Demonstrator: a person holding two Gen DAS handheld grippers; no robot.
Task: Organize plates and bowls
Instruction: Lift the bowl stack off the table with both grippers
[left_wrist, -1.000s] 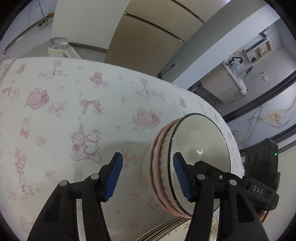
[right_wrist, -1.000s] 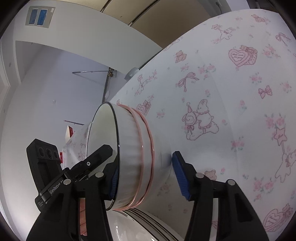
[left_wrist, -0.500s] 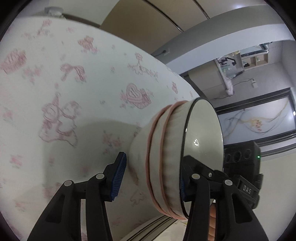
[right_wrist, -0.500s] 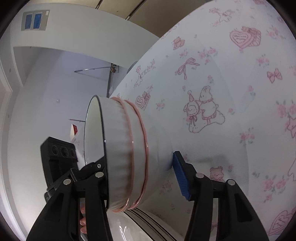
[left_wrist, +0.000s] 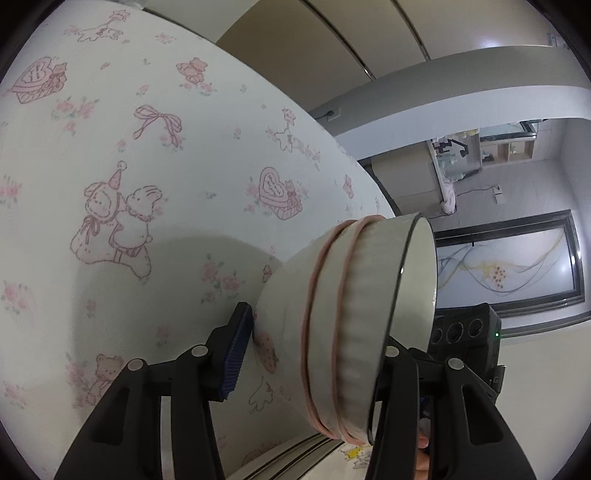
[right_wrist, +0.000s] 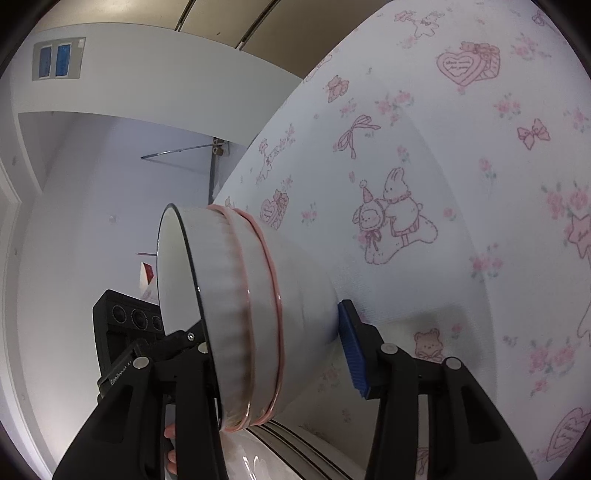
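One ribbed bowl (left_wrist: 343, 332), two grippers, one striped plate (right_wrist: 295, 446)

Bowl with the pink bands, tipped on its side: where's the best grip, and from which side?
Pinch the wall of the bowl at the rim, with one of the jaws inside and the other outside on the ribbed band. Its mouth faces right in the left wrist view, so come edge-on at the near part of the rim. The smooth tapered base would probably slip.
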